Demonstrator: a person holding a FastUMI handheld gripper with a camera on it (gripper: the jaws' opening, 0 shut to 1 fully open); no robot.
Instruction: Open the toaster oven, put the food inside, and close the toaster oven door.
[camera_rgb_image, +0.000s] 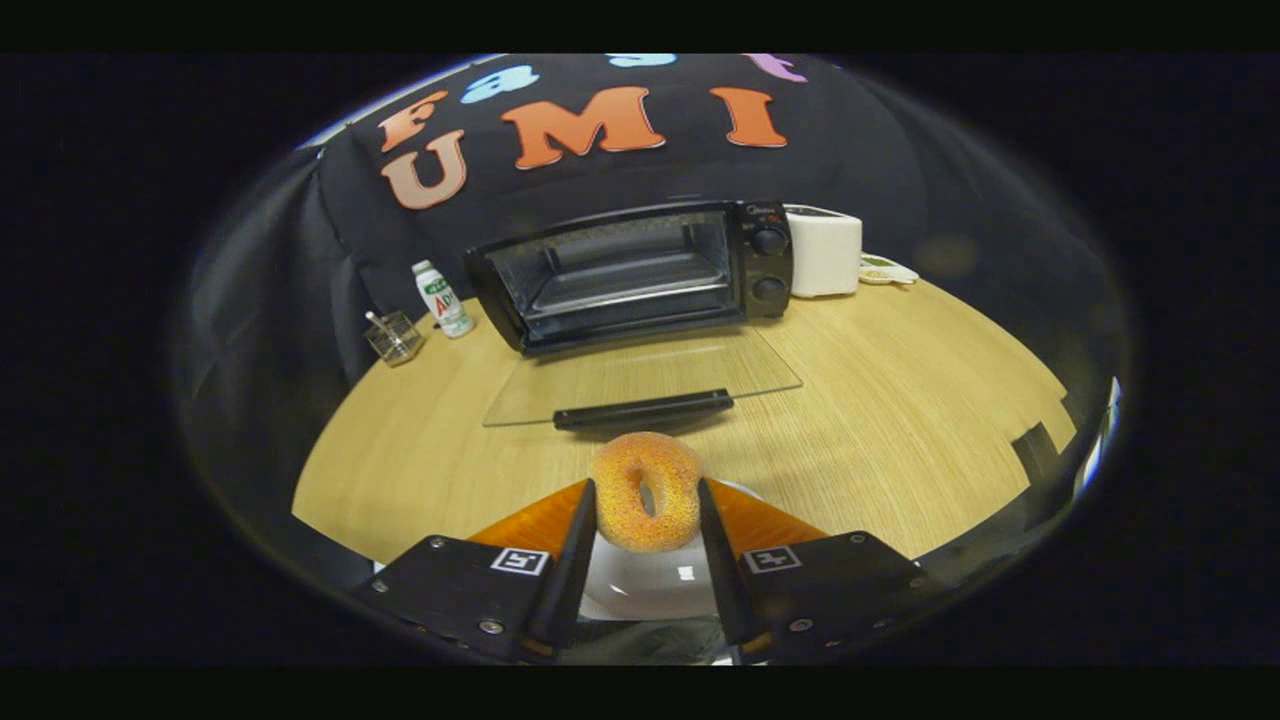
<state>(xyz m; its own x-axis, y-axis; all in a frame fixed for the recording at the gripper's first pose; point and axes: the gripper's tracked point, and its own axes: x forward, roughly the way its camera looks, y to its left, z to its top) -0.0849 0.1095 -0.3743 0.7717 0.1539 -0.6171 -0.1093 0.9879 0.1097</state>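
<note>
My gripper (647, 512) pinches the bagel (645, 492) between its 2 fingers, above a white plate (640, 585); the toaster oven (632, 270) door (640, 375) lies open beyond.

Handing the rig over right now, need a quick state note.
Gripper: shut on the donut, held upright between the fingers above a white plate.
Toaster oven: on the table beyond the fingers, glass door folded down flat, cavity open.
Done: door opened, donut gripped.
Left: carry the donut into the oven, release it, close the door.
</note>
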